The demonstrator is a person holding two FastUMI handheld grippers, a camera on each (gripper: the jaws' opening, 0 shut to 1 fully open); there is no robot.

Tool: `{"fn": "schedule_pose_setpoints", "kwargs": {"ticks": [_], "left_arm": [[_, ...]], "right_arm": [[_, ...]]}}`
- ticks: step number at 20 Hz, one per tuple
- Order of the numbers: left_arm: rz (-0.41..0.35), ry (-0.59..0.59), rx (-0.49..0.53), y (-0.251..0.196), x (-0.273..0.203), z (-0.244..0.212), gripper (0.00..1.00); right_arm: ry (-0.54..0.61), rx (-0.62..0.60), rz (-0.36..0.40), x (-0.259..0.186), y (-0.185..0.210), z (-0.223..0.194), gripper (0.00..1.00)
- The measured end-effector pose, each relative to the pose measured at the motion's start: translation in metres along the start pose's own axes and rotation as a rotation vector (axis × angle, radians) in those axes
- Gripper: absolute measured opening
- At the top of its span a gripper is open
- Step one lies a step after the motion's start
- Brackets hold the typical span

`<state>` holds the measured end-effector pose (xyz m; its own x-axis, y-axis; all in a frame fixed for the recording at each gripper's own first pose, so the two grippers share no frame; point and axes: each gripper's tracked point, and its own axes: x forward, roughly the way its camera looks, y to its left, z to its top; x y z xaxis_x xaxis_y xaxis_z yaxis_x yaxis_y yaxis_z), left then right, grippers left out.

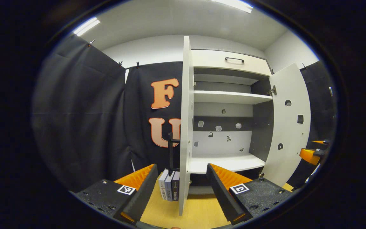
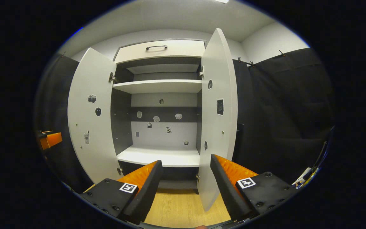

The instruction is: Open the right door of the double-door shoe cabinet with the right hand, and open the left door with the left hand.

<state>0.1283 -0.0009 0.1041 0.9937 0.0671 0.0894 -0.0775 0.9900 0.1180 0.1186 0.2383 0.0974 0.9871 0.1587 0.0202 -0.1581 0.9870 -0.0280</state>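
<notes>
1. Left tool (image 1: 181,186), jaws apart, straddles the left door (image 1: 186,127), edge-on and upright between them.
2. Right tool (image 2: 186,186), jaws apart, faces the right door (image 2: 216,127), swung wide.

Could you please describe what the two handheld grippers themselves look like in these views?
Each gripper, left and right, has two long wedge-shaped fingers with ribbed inner faces, mounted on black textured blocks with visible screws. Each block carries a small square black-and-white marker. The fingers taper towards the tips. No cables or sleeves are visible on them.
</notes>
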Motion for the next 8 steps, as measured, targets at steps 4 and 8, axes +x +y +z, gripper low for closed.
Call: {"fn": "schedule_pose_setpoints", "kwargs": {"ticks": [4, 8], "left_arm": [[-0.016, -0.003, 0.005, -0.0041, 0.0, 0.0007, 0.93], [-0.035, -0.006, 0.007, -0.0087, -0.0008, 0.0014, 0.93]], "right_arm": [[-0.002, 0.003, -0.004, -0.0031, 0.0003, 0.0004, 0.89], [0.003, 0.007, -0.005, -0.0033, 0.0017, -0.002, 0.89]]}}
